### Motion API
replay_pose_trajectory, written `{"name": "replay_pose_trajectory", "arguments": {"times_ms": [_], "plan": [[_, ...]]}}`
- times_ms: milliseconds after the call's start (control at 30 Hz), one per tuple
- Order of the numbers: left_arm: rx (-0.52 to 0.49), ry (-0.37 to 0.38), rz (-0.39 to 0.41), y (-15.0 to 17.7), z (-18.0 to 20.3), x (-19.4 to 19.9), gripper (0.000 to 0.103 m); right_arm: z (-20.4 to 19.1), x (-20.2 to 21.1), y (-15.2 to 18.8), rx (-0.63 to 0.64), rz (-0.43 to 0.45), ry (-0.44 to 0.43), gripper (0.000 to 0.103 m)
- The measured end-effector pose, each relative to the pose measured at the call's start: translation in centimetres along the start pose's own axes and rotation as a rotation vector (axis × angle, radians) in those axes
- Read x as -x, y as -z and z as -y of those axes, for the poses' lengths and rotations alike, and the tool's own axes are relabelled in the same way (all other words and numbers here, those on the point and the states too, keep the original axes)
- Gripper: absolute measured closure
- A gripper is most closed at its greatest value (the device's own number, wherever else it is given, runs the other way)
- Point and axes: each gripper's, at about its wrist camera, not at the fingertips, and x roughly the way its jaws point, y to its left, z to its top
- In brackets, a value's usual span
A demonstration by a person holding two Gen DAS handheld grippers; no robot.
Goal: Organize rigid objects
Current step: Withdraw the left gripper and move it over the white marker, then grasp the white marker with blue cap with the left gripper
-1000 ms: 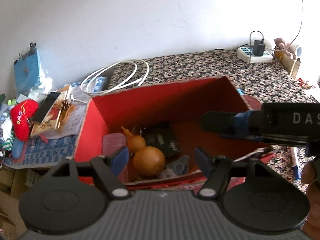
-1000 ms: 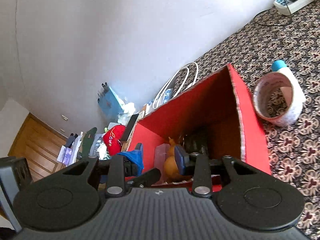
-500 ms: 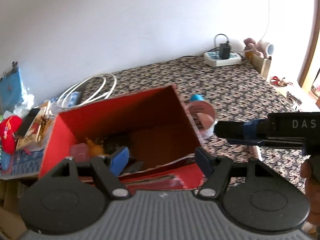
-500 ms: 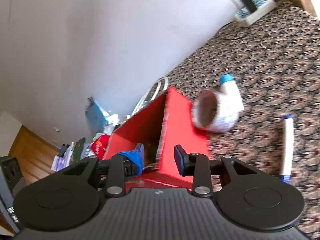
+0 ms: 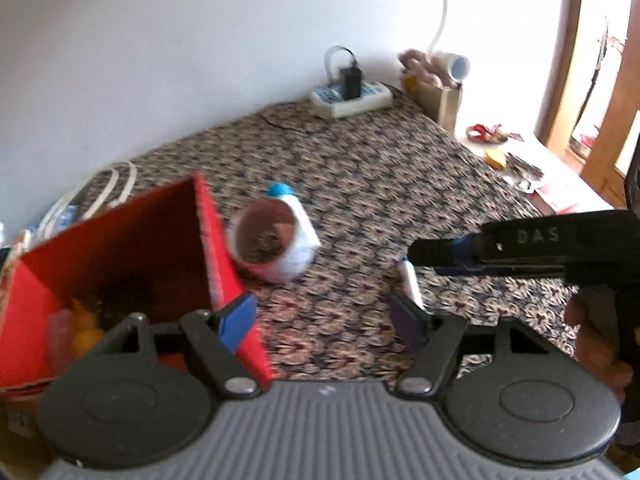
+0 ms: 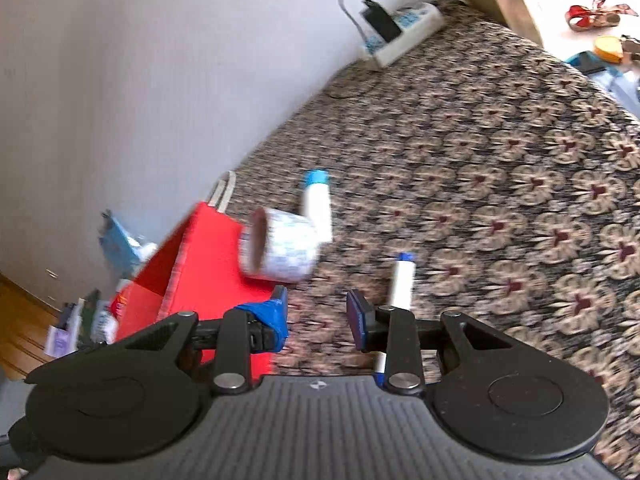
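Note:
A red open box (image 5: 120, 248) stands on the patterned cloth at the left, with an orange gourd (image 5: 86, 332) blurred inside. Just right of it lies a tape roll (image 5: 266, 238) against a white bottle with a blue cap (image 5: 302, 232). A white marker with a blue cap (image 5: 410, 284) lies nearer. My left gripper (image 5: 322, 320) is open and empty above the cloth beside the box corner. My right gripper (image 6: 318, 320) is open with nothing between its pads; the marker (image 6: 402, 280) lies just past its right finger, the tape roll (image 6: 280, 244) and bottle (image 6: 318, 200) beyond.
A power strip with a charger (image 5: 352, 94) sits by the back wall, and a cardboard box (image 5: 440, 96) stands at the back right corner. A white cable coil (image 5: 100, 188) lies behind the red box. The cloth ends at the right, where small items (image 5: 516, 164) lie on a lower surface.
Both grippers have swung right, away from the red box's inside and over the patterned cloth. The tape roll, bottle and marker have come into view. The right gripper's jaws have narrowed slightly.

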Motion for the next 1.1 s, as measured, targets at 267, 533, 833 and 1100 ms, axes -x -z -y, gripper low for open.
{"name": "replay_pose_trajectory", "arguments": {"times_ms": [267, 533, 833, 1100], "plan": [[0.02, 0.087, -0.085, 1.7, 3.3, -5.4, 0.03, 3.7, -0.9, -0.3, 0.024, -0.067, 0.065, 0.088], [0.052, 0.158, -0.125, 2.5, 5.2, -8.7, 0.034, 6.1, -2.5, -0.8, 0.004, -0.134, 0.062, 0.086], [0.103, 0.168, -0.183, 2.5, 5.6, -11.8, 0.052, 7.1, -3.6, -1.6, -0.035, -0.183, 0.001, 0.086], [0.123, 0.16, -0.211, 2.5, 5.7, -12.9, 0.085, 7.4, -4.0, -2.0, -0.067, -0.202, -0.032, 0.086]]}}
